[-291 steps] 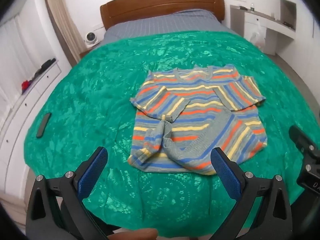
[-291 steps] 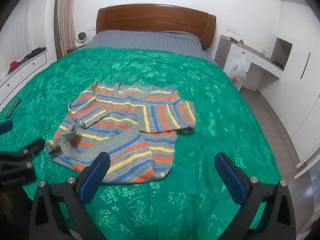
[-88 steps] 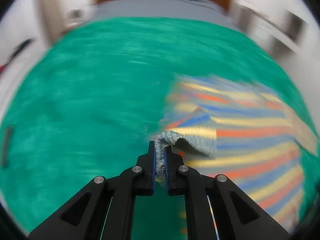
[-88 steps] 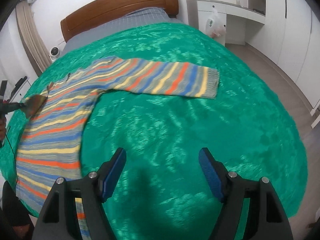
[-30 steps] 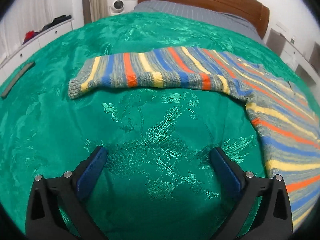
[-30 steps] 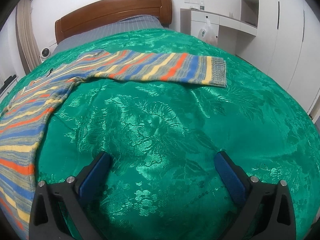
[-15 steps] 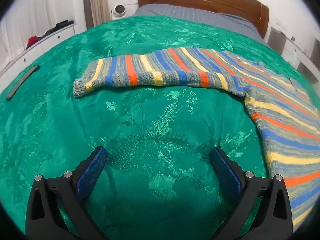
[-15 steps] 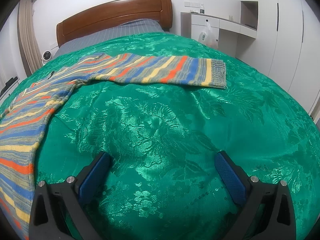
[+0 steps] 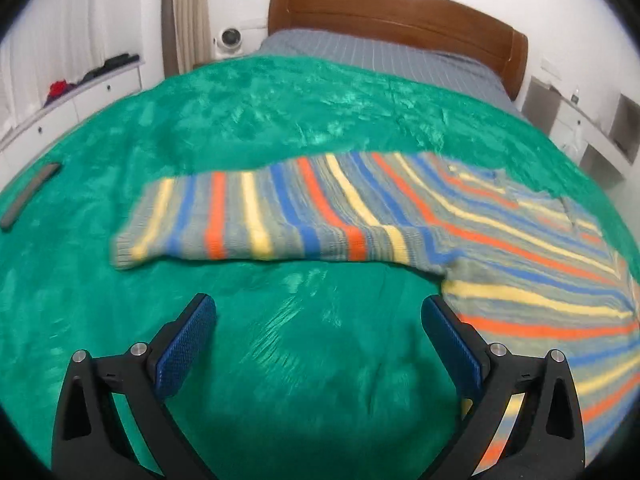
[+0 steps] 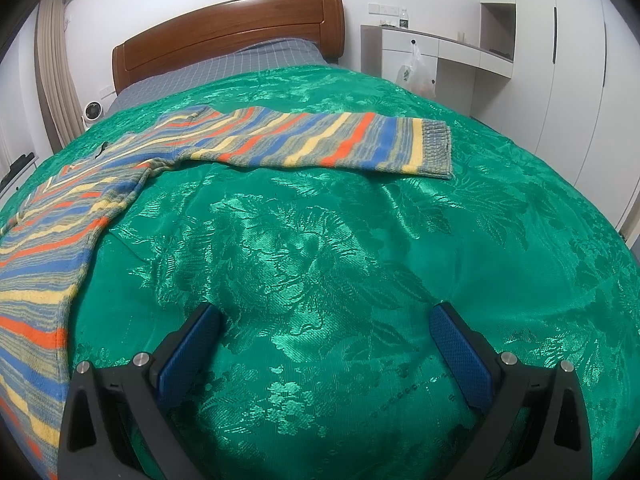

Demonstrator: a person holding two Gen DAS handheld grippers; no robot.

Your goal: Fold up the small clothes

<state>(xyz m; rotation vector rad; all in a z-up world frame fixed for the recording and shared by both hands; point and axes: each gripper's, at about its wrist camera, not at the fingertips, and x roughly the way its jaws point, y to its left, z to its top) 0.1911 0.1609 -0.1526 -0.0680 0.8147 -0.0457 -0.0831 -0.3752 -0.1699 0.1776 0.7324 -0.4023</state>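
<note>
A striped knit sweater (image 9: 500, 240) in grey, blue, orange and yellow lies flat on the green bedspread (image 9: 300, 120) with both sleeves spread out. Its left sleeve (image 9: 240, 220) stretches across the left wrist view, cuff to the left. My left gripper (image 9: 318, 326) stands open above bare bedspread, just short of that sleeve, its right finger near the sweater's body. In the right wrist view the other sleeve (image 10: 340, 142) runs to a ribbed cuff (image 10: 434, 152). My right gripper (image 10: 326, 334) is open over the bedspread (image 10: 360, 260), well short of that sleeve.
A wooden headboard (image 9: 396, 12) and grey striped sheet (image 9: 372, 56) are at the far end. A dark flat remote (image 9: 28, 196) lies at the bedspread's left edge. White drawers (image 9: 68, 108) stand left; a white desk with a plastic bag (image 10: 416, 72) stands right.
The left wrist view has lifted and moved closer to the sleeve, with some blur. The right wrist view has shifted slightly nearer its sleeve. Both grippers remain open and empty.
</note>
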